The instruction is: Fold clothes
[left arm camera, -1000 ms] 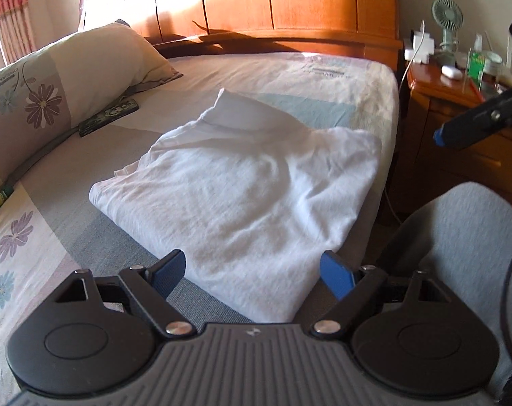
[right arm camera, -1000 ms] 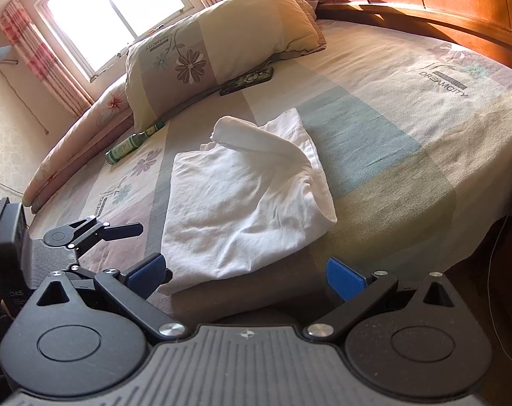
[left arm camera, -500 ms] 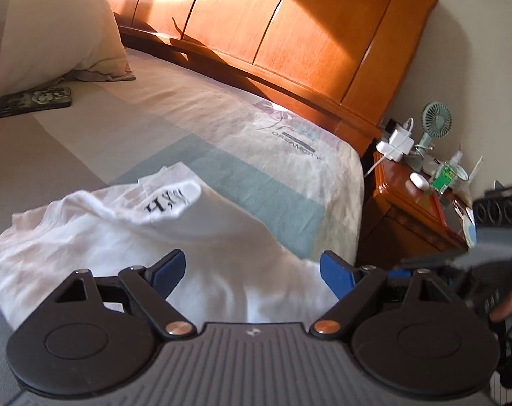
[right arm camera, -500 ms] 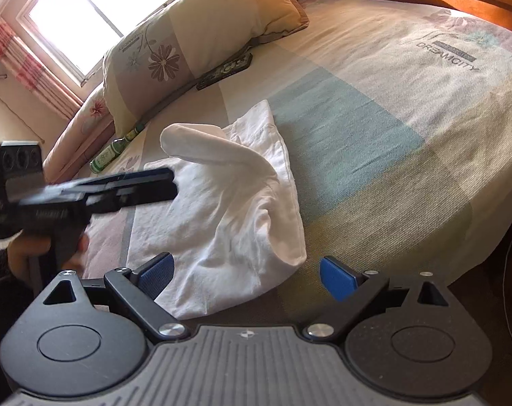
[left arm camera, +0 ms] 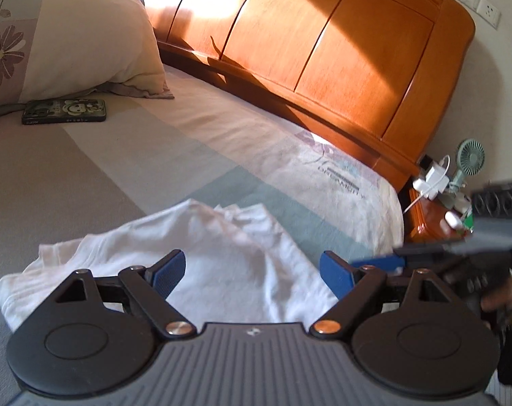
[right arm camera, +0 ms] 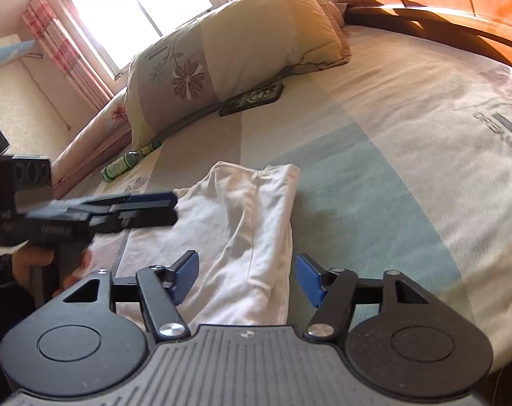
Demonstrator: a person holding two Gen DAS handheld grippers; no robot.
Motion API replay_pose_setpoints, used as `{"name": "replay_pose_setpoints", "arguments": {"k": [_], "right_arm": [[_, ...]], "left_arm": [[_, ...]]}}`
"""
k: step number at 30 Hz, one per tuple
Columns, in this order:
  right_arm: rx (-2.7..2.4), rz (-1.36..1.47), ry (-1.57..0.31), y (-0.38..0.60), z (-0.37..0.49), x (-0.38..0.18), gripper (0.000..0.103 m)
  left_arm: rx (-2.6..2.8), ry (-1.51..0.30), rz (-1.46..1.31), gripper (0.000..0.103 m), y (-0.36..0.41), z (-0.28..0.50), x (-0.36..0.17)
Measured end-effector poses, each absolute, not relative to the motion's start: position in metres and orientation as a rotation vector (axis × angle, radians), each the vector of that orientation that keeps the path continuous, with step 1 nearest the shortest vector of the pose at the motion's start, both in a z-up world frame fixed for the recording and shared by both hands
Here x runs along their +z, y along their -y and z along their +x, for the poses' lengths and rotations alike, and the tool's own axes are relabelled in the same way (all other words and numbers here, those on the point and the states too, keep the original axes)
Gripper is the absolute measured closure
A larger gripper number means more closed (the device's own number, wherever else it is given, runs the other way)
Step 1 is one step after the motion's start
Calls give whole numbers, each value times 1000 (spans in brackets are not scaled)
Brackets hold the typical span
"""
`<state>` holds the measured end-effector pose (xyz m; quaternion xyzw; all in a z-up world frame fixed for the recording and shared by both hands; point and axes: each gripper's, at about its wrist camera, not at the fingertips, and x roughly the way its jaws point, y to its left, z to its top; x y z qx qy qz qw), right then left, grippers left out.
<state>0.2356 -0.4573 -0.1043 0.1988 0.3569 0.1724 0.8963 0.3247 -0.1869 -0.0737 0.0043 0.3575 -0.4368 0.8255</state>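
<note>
Now we hold our left gripper point(left arm camera: 252, 275) and right gripper point(right arm camera: 245, 277) over the white shirt point(right arm camera: 242, 223), jaws spread wide and empty; it lies partly folded on the bed point(right arm camera: 391, 135).

Two grippers up: left gripper point(left arm camera: 251, 272) low centre of its own view, right gripper point(right arm camera: 246, 278) low centre of its own, each with two blue pads spread wide. One white garment point(right arm camera: 242, 223), mid-frame on the one bed point(right arm camera: 391, 155). One flowered pillow point(right arm camera: 228, 54), upper centre. One phone in a cartoon case point(left arm camera: 64, 111), left edge. One green bottle point(right arm camera: 129, 162), centre left. One small fan point(left arm camera: 467, 159) and one white charger point(left arm camera: 433, 179), right side. One window point(right arm camera: 134, 10), top left.
</note>
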Motion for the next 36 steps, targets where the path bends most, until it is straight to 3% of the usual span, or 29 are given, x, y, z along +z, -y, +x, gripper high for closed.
{"name": "replay_pose_setpoints", "arguments": {"k": [3,5,7,19,25,36], "right_arm": [[352,398,-763,459,267,-116,41],[349,397,-781,460,285,-124,52],[359,398,-791,458,292,-128,54],[341,395,-794,447,288,-130,55],[339,362,-793,441,288,-124,55],[354,419,-800,449,324,-129,53]], "left_arm": [[-928,-749,49,17,170,307,-78],[-929,-746,63,17,162,301,-79],[-931,-744,74,17,158,301,-78],[-960,-781,-4,17,146,357,-98],[-873,-793,66,29,114,351,-106],[-818,-766,59,29,92,341,-97]]}}
